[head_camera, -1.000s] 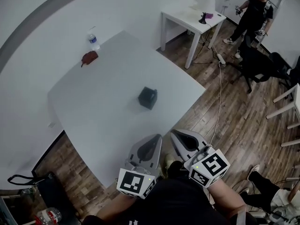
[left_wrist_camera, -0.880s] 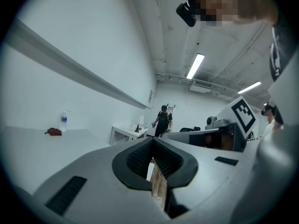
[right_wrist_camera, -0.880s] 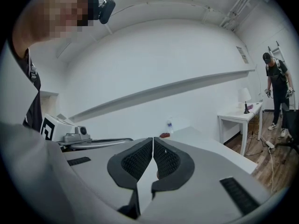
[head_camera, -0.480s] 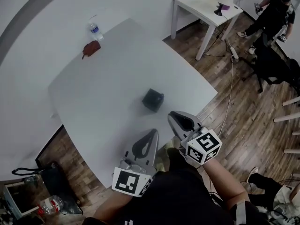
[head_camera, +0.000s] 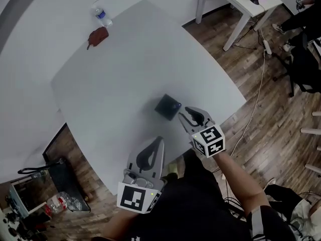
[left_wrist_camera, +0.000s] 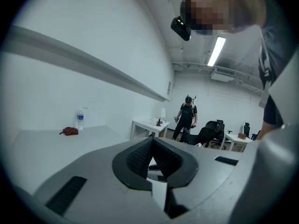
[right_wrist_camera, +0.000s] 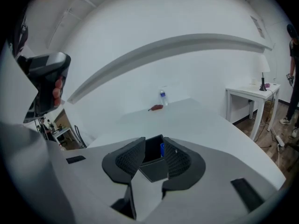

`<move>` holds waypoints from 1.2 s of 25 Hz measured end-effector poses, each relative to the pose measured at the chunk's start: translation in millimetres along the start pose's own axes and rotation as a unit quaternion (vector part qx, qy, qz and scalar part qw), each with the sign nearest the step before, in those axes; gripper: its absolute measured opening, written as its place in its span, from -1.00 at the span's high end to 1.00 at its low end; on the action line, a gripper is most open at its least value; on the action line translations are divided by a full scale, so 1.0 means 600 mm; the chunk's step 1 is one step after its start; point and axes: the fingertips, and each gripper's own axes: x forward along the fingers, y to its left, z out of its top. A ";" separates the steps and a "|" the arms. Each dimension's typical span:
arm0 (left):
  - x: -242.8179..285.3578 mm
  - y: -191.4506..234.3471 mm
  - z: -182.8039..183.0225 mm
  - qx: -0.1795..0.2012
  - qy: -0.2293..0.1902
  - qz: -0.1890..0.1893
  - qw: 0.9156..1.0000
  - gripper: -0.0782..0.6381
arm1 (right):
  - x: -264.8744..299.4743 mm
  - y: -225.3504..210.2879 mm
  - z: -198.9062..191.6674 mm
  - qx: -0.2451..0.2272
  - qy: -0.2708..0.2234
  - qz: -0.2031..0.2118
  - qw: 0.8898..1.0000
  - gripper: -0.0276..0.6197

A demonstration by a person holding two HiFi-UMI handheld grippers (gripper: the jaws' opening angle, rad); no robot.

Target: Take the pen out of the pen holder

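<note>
The black, square, open-topped pen holder (head_camera: 167, 107) is stood on the white surface (head_camera: 125, 69), close to the middle of its near edge. It is met directly ahead of the right hand-held gripper (head_camera: 186, 114), just beyond the fingertips and a little below them. In the right gripper view it is framed squarely in the gap between the jaws.

Of the blue pen (right_wrist_camera: 162, 149) only the upper end is seen, against the holder's right inner wall. Its long axis is judged to be roughly upright, so a pull straight upward is likely to be called for.

The right jaws are opening. Nothing is pressed by the pads, and the holder is seen past them, not between them. The right hand-held gripper is tilted gently downward, with the forearm stretched out over the near edge.

The left hand-held gripper (head_camera: 159, 142) is kept off the near edge, farther from the holder. Its jaws are brought together on nothing.
</note>
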 end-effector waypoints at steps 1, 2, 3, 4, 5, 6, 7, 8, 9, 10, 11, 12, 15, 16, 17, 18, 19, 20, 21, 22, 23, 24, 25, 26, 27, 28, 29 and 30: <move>0.003 0.006 -0.002 -0.002 0.004 0.006 1.000 0.77 | 0.012 -0.005 -0.008 -0.002 0.007 0.001 1.000 0.59; 0.005 0.013 -0.004 -0.003 0.007 0.011 1.000 0.77 | 0.023 -0.008 -0.013 -0.003 0.012 0.002 1.000 0.58; 0.007 0.020 -0.006 -0.003 0.009 0.015 1.000 0.76 | 0.034 -0.011 -0.018 -0.004 0.017 0.003 1.000 0.57; 0.008 0.026 -0.008 -0.004 0.012 0.020 1.000 0.76 | 0.044 -0.012 -0.023 -0.005 0.022 0.004 1.000 0.56; 0.008 0.031 -0.010 -0.006 0.015 0.024 1.000 0.76 | 0.053 -0.014 -0.027 -0.006 0.027 0.005 1.000 0.55; 0.009 0.035 -0.012 -0.008 0.017 0.028 0.999 0.77 | 0.061 -0.015 -0.032 -0.007 0.031 0.006 0.999 0.55; 0.010 0.039 -0.014 -0.009 0.019 0.032 0.999 0.77 | 0.068 -0.017 -0.037 -0.008 0.035 0.005 0.999 0.55; 0.011 0.042 -0.015 -0.010 0.021 0.035 0.999 0.77 | 0.074 -0.019 -0.040 -0.010 0.038 0.004 0.999 0.54; 0.012 0.045 -0.016 -0.011 0.022 0.038 0.999 0.76 | 0.079 -0.022 -0.043 -0.011 0.040 0.003 0.999 0.54; 0.012 0.048 -0.016 -0.012 0.023 0.041 0.999 0.76 | 0.083 -0.024 -0.046 -0.012 0.042 0.001 0.999 0.54; 0.013 0.050 -0.017 -0.014 0.023 0.044 0.999 0.77 | 0.087 -0.027 -0.048 -0.013 0.045 -0.001 0.999 0.55; 0.014 0.053 -0.017 -0.015 0.024 0.046 0.999 0.77 | 0.091 -0.030 -0.050 -0.014 0.048 -0.003 0.999 0.55; 0.014 0.058 -0.019 -0.018 0.027 0.053 0.998 0.76 | 0.097 -0.034 -0.055 -0.020 0.056 -0.007 0.998 0.55; 0.014 0.058 -0.020 -0.019 0.028 0.055 0.998 0.77 | 0.098 -0.034 -0.056 -0.025 0.058 -0.008 0.998 0.55; 0.014 0.059 -0.021 -0.019 0.029 0.056 0.998 0.77 | 0.099 -0.033 -0.056 -0.029 0.060 -0.010 0.998 0.55; 0.014 0.061 -0.022 -0.020 0.030 0.058 0.998 0.76 | 0.100 -0.033 -0.058 -0.033 0.062 -0.011 0.997 0.55; 0.014 0.061 -0.023 -0.020 0.030 0.059 0.998 0.77 | 0.101 -0.032 -0.059 -0.037 0.063 -0.013 0.997 0.55; 0.014 0.062 -0.023 -0.021 0.030 0.059 0.998 0.76 | 0.101 -0.032 -0.060 -0.040 0.064 -0.014 0.997 0.56; 0.014 0.062 -0.023 -0.021 0.029 0.060 0.998 0.76 | 0.100 -0.032 -0.061 -0.042 0.065 -0.015 0.997 0.58; 0.014 0.062 -0.023 -0.022 0.029 0.061 0.998 0.77 | 0.099 -0.033 -0.061 -0.043 0.066 -0.015 0.997 0.60; 0.013 0.062 -0.023 -0.022 0.029 0.061 0.997 0.76 | 0.098 -0.033 -0.060 -0.044 0.067 -0.016 0.997 0.61; 0.012 0.062 -0.023 -0.022 0.028 0.062 0.997 0.76 | 0.097 -0.034 -0.059 -0.044 0.068 -0.016 0.997 0.62; 0.010 0.061 -0.022 -0.022 0.027 0.062 0.997 0.77 | 0.095 -0.034 -0.058 -0.046 0.069 -0.018 0.996 0.62; 0.009 0.061 -0.022 -0.022 0.026 0.062 0.997 0.76 | 0.093 -0.033 -0.057 -0.047 0.071 -0.019 0.996 0.63; 0.007 0.062 -0.022 -0.022 0.025 0.062 0.998 0.76 | 0.091 -0.032 -0.054 -0.050 0.070 -0.020 0.996 0.65; 0.006 0.063 -0.021 -0.022 0.023 0.061 0.998 0.76 | 0.089 -0.030 -0.050 -0.051 0.068 -0.021 0.996 0.66; 0.004 0.063 -0.021 -0.022 0.022 0.061 0.998 0.76 | 0.086 -0.027 -0.044 -0.052 0.065 -0.021 0.996 0.66; 0.002 0.063 -0.020 -0.022 0.021 0.060 0.998 0.76 | 0.083 -0.026 -0.038 -0.051 0.061 -0.022 0.997 0.66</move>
